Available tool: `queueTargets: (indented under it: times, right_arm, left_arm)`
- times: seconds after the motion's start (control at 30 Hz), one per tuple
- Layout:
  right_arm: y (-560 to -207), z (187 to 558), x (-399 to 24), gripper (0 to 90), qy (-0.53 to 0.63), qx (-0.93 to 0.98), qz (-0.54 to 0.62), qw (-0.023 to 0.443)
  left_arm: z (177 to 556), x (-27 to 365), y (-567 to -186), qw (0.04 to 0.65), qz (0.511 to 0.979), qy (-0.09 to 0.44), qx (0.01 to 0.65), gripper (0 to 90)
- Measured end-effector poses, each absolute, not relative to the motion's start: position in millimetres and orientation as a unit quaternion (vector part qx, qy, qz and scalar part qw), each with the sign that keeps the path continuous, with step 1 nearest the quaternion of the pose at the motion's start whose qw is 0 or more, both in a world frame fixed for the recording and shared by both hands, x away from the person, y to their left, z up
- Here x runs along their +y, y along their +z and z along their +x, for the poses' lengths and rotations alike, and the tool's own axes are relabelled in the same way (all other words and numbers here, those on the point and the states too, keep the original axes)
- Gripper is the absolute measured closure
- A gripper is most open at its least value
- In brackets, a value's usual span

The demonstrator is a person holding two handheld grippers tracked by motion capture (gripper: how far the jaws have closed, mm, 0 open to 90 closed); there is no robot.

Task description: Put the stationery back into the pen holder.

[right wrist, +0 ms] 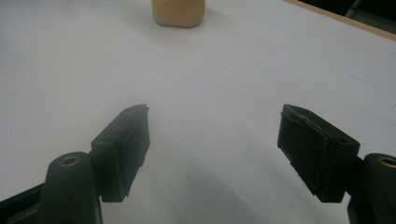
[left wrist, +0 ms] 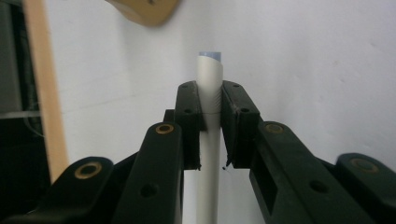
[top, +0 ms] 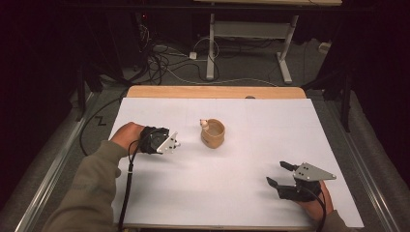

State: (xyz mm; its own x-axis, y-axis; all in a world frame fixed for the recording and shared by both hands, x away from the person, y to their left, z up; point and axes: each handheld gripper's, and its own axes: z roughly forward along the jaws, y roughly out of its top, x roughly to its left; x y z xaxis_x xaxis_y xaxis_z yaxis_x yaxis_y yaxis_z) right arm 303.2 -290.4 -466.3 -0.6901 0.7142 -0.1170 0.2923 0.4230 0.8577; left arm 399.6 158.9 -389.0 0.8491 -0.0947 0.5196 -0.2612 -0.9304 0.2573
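Note:
My left gripper point(left wrist: 211, 93) is shut on a thin white stick point(left wrist: 210, 70) with a pale blue tip; the stick runs up between the pads and pokes out past them. From above, that gripper point(top: 173, 143) hovers at the left of the white sheet, pointing right toward a small wooden cup point(top: 213, 134). A pale peg point(top: 205, 124) stands at the cup's left rim. The cup's edge point(left wrist: 144, 11) shows at the top of the left gripper view. My right gripper point(top: 278, 174) rests at the near right, open, with nothing between its jaws point(right wrist: 215, 130). The cup point(right wrist: 178, 11) lies far ahead of it.
A white sheet point(top: 241, 159) covers the wooden table, whose bare far edge point(top: 215, 92) shows beyond it. Cables point(top: 159, 58) and a desk's white legs point(top: 211, 48) stand on the floor behind. A black cable point(top: 128, 183) trails from the left gripper along the forearm.

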Motion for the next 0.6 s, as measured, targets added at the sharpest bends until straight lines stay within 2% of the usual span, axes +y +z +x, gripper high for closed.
queueTargets:
  times: [0.23, 0.43, 0.6]
  right_arm:
    - [-465.0, 302.7, -291.3, 25.6, 0.440, 0.806, 0.312, 0.244]
    - [-464.7, 302.6, -291.8, 25.6, 0.441, 0.806, 0.311, 0.244]
    - [-464.5, 302.6, -292.0, 25.6, 0.441, 0.805, 0.312, 0.245]
  left_arm:
    - [397.6, 168.5, -386.0, 0.255, 0.919, 0.300, -0.033, 76.2]
    - [394.3, 179.7, -383.3, 0.346, 0.885, 0.310, 0.022, 76.2]
    - [391.3, 182.0, -385.6, 0.392, 0.865, 0.310, 0.049, 76.2]
